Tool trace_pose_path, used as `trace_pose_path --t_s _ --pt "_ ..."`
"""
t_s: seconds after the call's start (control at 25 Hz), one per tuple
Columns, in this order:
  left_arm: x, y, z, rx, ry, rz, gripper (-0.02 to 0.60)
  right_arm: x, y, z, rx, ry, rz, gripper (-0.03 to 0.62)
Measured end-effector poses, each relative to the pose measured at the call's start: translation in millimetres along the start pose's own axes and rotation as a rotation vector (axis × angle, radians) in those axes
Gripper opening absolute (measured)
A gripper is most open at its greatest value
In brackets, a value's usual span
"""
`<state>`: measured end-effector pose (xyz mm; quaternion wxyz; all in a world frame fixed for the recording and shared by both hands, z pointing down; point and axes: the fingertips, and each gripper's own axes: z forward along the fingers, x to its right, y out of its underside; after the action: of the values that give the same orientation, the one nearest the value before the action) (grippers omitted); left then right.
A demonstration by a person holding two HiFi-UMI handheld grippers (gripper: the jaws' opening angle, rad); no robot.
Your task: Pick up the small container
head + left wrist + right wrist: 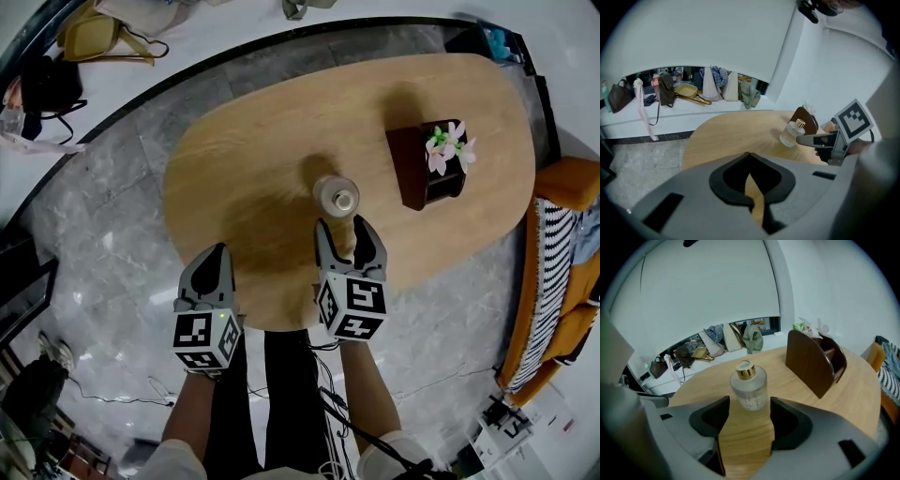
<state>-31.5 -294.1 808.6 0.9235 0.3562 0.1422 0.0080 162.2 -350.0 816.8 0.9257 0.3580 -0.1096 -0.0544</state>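
small container (pixel 336 196) on table (pixel 234 178), left of holder (pixel 420 173), just beyond right claw (pixel 342 225).

Domestic-looking room — oval wooden table (pixel 244 178), marble floor (pixel 103 253), handbags (pixel 666 89) along the wall

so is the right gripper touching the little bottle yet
Apart. The right gripper view shows the right gripper open, the bottle standing just at its jaw tips, with bare tabletop showing between each pad and the glass.
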Motion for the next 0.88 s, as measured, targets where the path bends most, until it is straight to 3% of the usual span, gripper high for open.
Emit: trace_pose_path --t_s 0.48,0.88 --pt "5.3 -2.7 18.7 -0.034 0.003 0.004 0.008 0.6 -12.0 35.1 0.033 -0.023 -0.071 0.33" --pt "8.2 -1.4 33.5 -0.054 0.006 0.0 0.008 -4.0 -19.5 54.7 0.078 -0.061 -0.108 0.33"
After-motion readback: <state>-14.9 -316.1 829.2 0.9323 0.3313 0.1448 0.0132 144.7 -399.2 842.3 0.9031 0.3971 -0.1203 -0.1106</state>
